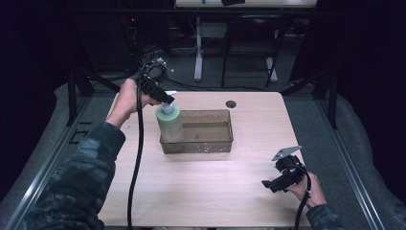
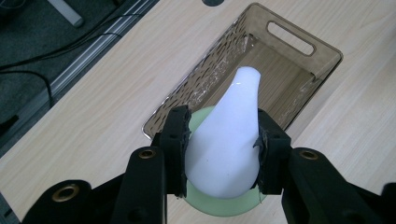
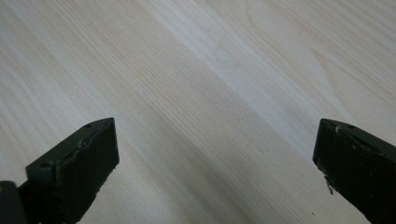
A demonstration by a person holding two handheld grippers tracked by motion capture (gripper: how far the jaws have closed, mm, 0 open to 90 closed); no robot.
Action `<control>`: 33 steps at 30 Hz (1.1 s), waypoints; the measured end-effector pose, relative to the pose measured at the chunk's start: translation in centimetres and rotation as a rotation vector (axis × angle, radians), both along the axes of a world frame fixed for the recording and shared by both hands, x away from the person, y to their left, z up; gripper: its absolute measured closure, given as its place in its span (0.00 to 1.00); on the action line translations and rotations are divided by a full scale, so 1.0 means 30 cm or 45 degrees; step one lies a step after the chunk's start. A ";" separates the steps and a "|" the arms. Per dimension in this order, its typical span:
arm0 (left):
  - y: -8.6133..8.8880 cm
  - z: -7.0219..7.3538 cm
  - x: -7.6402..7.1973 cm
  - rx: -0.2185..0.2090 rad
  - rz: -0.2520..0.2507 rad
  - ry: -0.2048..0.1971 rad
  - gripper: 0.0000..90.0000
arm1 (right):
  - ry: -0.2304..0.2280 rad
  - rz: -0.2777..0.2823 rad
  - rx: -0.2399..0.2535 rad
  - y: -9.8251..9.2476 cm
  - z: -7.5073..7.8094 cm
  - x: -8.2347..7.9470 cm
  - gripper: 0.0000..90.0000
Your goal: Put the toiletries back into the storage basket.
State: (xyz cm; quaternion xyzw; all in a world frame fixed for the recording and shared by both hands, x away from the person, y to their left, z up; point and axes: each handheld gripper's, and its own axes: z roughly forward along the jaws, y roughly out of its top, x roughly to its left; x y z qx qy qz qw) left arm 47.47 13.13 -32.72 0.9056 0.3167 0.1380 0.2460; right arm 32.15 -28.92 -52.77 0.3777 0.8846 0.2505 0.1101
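A pale green pump bottle (image 1: 170,123) with a white pump head (image 2: 231,135) stands upright at the left end of a smoky clear plastic basket (image 1: 225,143) on the wooden table. My left gripper (image 1: 163,98) is shut on the white pump head from above, its black fingers (image 2: 175,140) pressing both sides. The green bottle shoulder (image 2: 219,207) shows under the head. My right gripper (image 1: 274,184) is held low over the table's front right, its jaws wide open over bare wood (image 3: 210,116) with nothing between them.
The basket's far end has a handle slot (image 2: 290,38) and holds nothing else that I can see. A dark round hole (image 1: 231,103) sits in the table behind the basket. Cables trail from both grippers; table legs and floor rails lie beyond the edges.
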 end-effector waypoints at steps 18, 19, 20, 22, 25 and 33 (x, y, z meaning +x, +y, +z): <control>0.005 -0.029 0.007 -0.006 0.012 0.029 0.70 | 0.000 -0.002 -0.002 0.001 0.001 -0.001 0.00; 0.006 -0.027 0.009 0.004 0.003 0.030 0.70 | 0.000 -0.002 -0.002 0.001 0.001 -0.001 0.00; 0.005 -0.028 0.011 0.001 0.006 0.032 0.70 | 0.001 -0.001 -0.001 0.000 0.000 0.000 0.00; 0.003 -0.030 0.012 -0.012 0.006 0.034 0.70 | 0.003 -0.009 -0.001 0.002 -0.001 -0.001 0.00; 0.001 -0.031 0.014 -0.014 -0.006 0.041 0.70 | 0.000 0.000 -0.002 0.000 0.001 0.000 0.00; -0.005 -0.033 0.012 -0.012 -0.011 0.039 0.69 | -0.005 0.001 0.003 0.001 0.003 -0.002 0.00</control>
